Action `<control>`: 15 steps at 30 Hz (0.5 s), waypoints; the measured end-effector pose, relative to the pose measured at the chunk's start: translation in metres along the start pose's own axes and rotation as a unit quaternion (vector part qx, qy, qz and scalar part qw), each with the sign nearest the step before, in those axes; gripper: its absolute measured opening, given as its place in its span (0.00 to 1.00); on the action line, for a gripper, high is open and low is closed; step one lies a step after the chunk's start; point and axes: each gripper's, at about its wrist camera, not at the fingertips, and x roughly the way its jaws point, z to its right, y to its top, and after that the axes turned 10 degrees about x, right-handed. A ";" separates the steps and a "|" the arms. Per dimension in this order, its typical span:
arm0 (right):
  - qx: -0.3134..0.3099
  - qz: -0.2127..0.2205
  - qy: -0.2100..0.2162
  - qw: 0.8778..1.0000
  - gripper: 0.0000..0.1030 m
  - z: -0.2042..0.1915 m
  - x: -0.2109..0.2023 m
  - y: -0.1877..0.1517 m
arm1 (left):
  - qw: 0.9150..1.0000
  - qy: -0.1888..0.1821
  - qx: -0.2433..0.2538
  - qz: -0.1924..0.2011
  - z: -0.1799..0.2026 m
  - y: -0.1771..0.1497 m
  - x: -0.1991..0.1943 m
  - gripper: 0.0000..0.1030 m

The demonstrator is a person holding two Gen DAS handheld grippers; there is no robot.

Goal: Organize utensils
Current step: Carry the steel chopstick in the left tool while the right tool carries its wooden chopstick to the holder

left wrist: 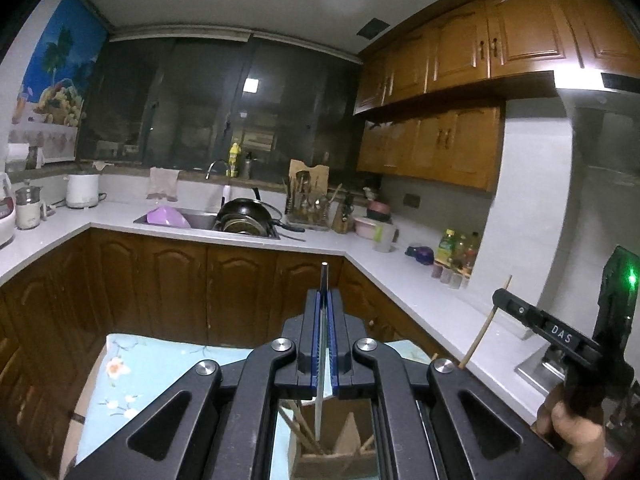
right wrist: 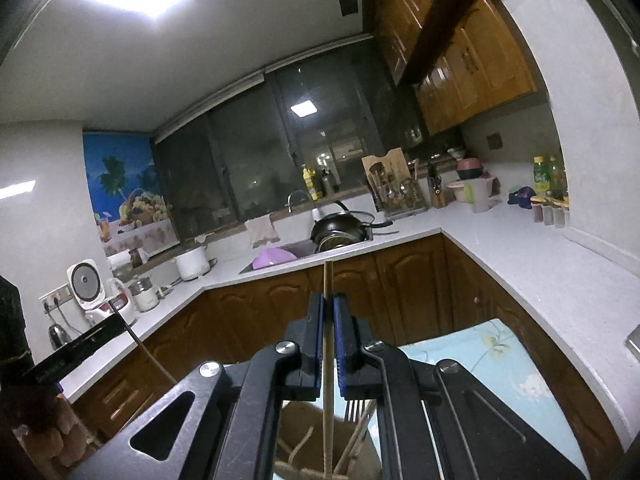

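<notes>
Left gripper clamped on one metal utensil, pointing 12 o'clock, lower end over the wooden holder at 6. Right gripper pinching one wooden chopstick, also upright over the holder. Judging mid-task: several sticks and a fork already in; these two remain. Count: two grippers, one holder.

Black tongs with blue pads, silver screws, "DAS" label.
</notes>
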 end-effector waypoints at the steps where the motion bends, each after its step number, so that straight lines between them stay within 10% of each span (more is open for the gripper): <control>1: 0.001 0.001 -0.001 1.000 0.05 0.001 0.002 -0.002 | 1.000 0.002 -0.001 -0.002 0.001 -0.003 0.007 0.01; 15: 0.013 -0.019 -0.026 0.999 0.05 0.026 0.028 -0.069 | 0.998 0.021 -0.022 -0.064 0.018 -0.062 0.065 0.01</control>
